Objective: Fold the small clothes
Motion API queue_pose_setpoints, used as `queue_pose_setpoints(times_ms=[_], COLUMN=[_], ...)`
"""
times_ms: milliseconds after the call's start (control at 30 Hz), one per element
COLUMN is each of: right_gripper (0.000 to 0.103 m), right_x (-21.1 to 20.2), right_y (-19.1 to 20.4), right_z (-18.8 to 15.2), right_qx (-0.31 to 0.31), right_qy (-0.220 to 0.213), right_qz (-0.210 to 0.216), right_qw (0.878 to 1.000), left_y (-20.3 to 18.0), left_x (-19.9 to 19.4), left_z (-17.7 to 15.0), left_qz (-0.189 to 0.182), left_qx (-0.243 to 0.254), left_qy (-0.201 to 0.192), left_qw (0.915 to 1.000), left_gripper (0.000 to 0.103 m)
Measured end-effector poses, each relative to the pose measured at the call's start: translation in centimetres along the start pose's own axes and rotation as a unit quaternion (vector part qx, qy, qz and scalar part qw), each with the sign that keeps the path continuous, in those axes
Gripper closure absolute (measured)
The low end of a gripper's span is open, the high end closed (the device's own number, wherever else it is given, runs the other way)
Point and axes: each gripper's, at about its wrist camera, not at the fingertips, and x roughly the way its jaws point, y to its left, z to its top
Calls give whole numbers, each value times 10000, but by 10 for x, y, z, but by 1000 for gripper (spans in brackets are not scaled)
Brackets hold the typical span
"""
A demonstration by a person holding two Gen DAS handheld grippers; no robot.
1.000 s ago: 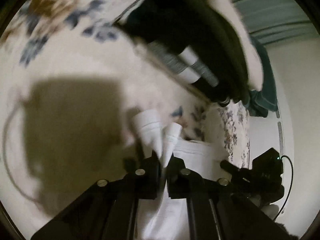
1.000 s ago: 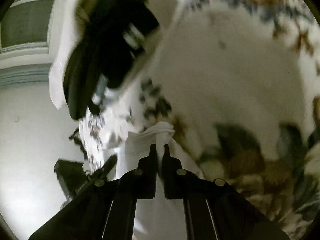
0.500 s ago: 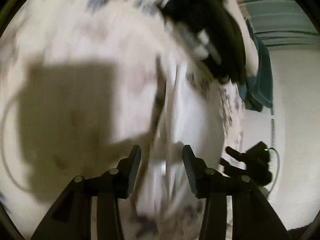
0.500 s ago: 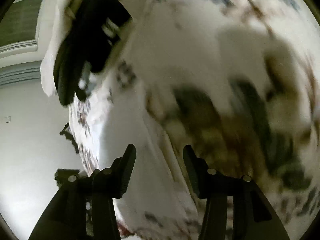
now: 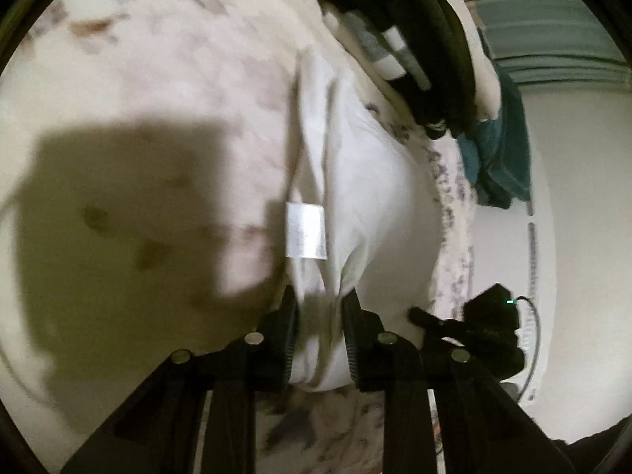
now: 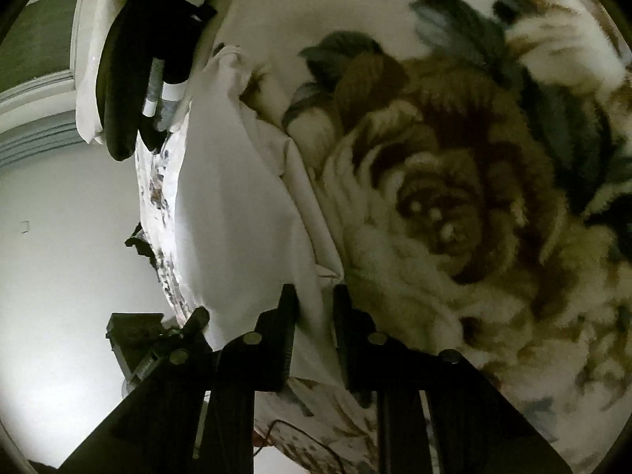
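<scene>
A small white garment [image 5: 371, 181] lies on the floral bed cover, with a white label [image 5: 306, 231] on its near edge. My left gripper [image 5: 320, 296] is open, its fingers either side of the garment's near end. In the right wrist view the same white garment [image 6: 233, 213] runs along the bed's edge. My right gripper [image 6: 314, 292] is open, its fingers astride the cloth's edge. Neither gripper pinches the cloth.
A pile of dark clothes [image 5: 414, 27] with grey and white striped cuffs sits beyond the garment; it also shows in the right wrist view [image 6: 154, 47]. A teal cloth [image 5: 501, 150] hangs off the bed's edge. A black device [image 5: 486, 328] stands below the bed.
Both grippers were shut on the white garment a second ago. They have opened and let it go, and it now lies spread on the bed. Both grippers then dropped close to it.
</scene>
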Motion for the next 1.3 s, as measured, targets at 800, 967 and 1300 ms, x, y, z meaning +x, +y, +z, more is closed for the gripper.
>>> queue_pose_setpoints(times_ms=[800, 967, 1300], right_gripper=[71, 86, 87], right_x=[44, 30, -62], right_y=[4, 25, 139], right_z=[58, 50, 66], right_qx=[-268, -472, -911], right_qy=[773, 505, 37], right_qz=[1416, 1210, 1339], right_qw=[9865, 9902, 9868], left_y=[-25, -44, -162], left_x=[62, 45, -31], left_z=[49, 49, 102], left_qz=[-1059, -756, -639], left_qx=[259, 510, 1008], left_qy=[381, 220, -143], left_qw=[9933, 9956, 9928], left_gripper=[84, 88, 87])
